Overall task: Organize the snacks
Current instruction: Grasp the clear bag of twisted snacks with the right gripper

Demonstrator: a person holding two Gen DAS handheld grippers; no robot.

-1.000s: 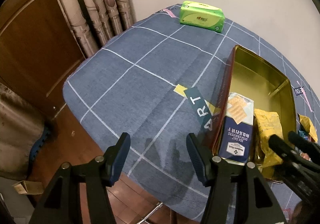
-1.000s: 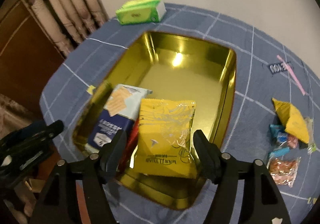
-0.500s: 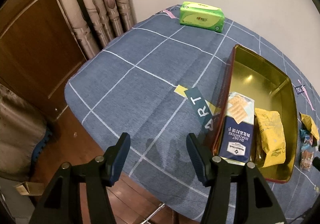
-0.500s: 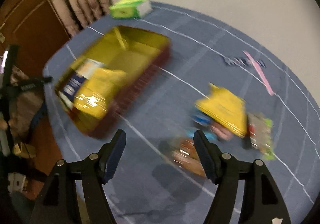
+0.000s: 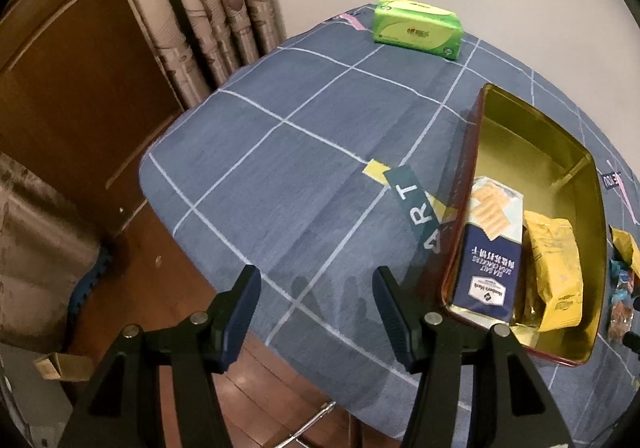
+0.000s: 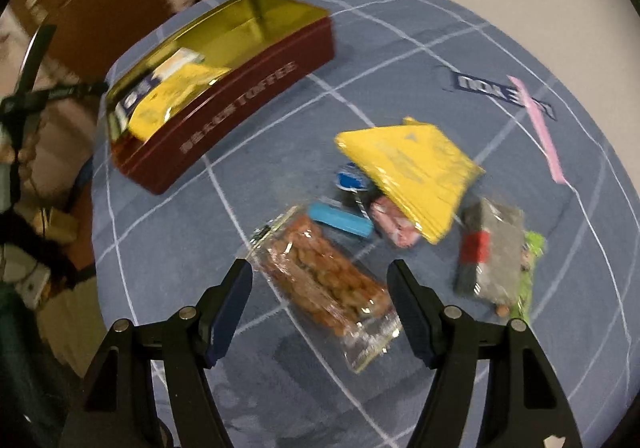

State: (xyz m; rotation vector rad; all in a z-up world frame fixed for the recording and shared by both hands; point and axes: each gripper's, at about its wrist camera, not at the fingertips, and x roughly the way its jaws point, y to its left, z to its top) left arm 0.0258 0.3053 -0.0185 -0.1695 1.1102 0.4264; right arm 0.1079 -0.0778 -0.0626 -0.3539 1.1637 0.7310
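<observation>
Straddling the clear nut packet (image 6: 326, 280) beside the toffee tin (image 6: 224, 96), the right gripper (image 6: 320, 302) hangs with jaws open and empty. Best close across its narrow middle. The left gripper (image 5: 316, 306) idles, jaws open too.

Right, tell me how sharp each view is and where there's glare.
Left wrist view: sharp, strong fisheye bending of the blue checked tablecloth, soft sheen inside the gold-lined red tin. Right wrist view: motion-smeared throughout; the clear packet of brown nuts shows specular highlights, and the yellow foil snack packet is blurred.

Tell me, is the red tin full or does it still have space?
Partly filled. The red tin holds a blue cracker box and a yellow bag at one end; the other end shows bare gold floor.
</observation>
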